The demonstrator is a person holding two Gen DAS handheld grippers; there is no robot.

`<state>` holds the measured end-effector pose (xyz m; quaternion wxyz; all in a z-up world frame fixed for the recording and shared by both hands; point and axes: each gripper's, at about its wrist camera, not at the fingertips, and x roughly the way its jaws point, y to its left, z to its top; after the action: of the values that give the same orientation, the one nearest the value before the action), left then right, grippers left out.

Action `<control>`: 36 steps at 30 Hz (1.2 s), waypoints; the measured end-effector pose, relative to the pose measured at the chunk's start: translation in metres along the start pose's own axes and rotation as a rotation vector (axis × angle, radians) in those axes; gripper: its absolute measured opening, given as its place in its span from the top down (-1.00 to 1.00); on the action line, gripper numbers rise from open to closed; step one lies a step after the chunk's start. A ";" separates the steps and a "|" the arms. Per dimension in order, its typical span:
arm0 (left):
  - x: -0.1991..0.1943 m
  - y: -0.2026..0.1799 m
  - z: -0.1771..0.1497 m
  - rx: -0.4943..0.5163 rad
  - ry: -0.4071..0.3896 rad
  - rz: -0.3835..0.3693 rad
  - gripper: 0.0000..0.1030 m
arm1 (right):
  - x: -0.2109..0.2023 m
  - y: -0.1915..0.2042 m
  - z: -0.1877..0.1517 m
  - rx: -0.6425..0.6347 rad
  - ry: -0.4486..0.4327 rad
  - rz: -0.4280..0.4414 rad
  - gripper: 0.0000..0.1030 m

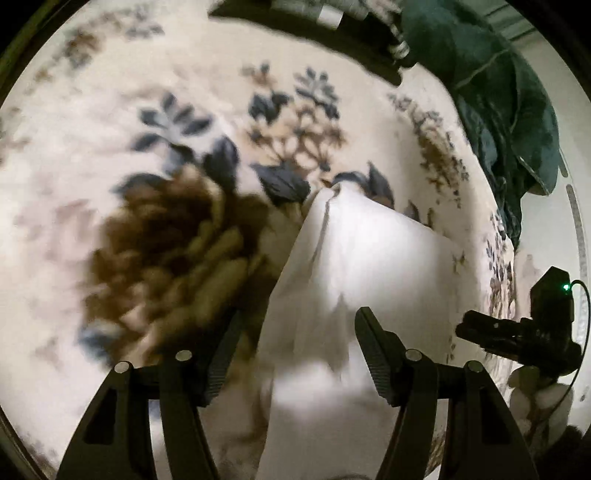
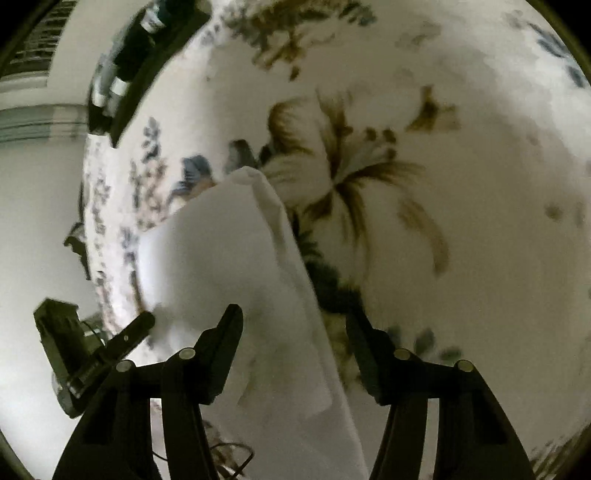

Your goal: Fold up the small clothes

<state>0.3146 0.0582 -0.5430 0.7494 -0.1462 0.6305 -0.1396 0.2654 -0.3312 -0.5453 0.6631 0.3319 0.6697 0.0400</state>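
Observation:
A small white garment point(image 1: 362, 266) lies on a floral blanket point(image 1: 110, 122), its far corner pointing away from me. My left gripper point(image 1: 295, 325) is open, its fingers point(image 1: 373, 343) spread over the garment's near left part. In the right wrist view the same white garment point(image 2: 229, 258) lies under my open right gripper point(image 2: 293, 325), whose fingers point(image 2: 225, 343) straddle its right edge. Each gripper shows in the other's view: the right one point(image 1: 517, 332) at the garment's right side, the left one point(image 2: 92, 350) at its left. Neither holds cloth that I can see.
A dark green cloth pile point(image 1: 498, 110) lies at the blanket's far right edge. A dark shelf with small bottles point(image 1: 332, 18) stands beyond the blanket, also in the right wrist view point(image 2: 129, 66). Pale floor point(image 2: 33, 221) lies past the blanket edge.

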 end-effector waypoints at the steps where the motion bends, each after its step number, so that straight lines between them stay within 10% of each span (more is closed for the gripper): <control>1: -0.012 -0.002 -0.008 0.004 -0.014 0.007 -0.65 | -0.009 0.002 -0.009 -0.011 -0.004 -0.001 -0.18; 15: -0.042 0.006 -0.181 -0.095 0.063 0.172 -0.84 | -0.054 -0.051 -0.183 -0.020 0.088 -0.037 -0.34; 30: 0.027 0.040 -0.274 -0.316 0.192 -0.100 -0.83 | 0.027 -0.129 -0.279 0.158 0.231 0.048 -0.34; 31: 0.027 0.039 -0.274 -0.321 0.184 -0.122 -0.76 | 0.030 -0.131 -0.282 0.163 0.236 0.066 -0.34; 33: 0.022 0.031 -0.278 -0.315 0.174 -0.134 0.18 | 0.036 -0.133 -0.288 0.172 0.242 0.096 -0.33; 36: 0.022 0.028 -0.279 -0.310 0.165 -0.133 0.74 | 0.045 -0.125 -0.290 0.163 0.259 0.128 -0.06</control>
<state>0.0435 0.0630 -0.6196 0.6527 -0.2891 0.6929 -0.1015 -0.0438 -0.2938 -0.6114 0.5382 0.4185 0.7282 0.0703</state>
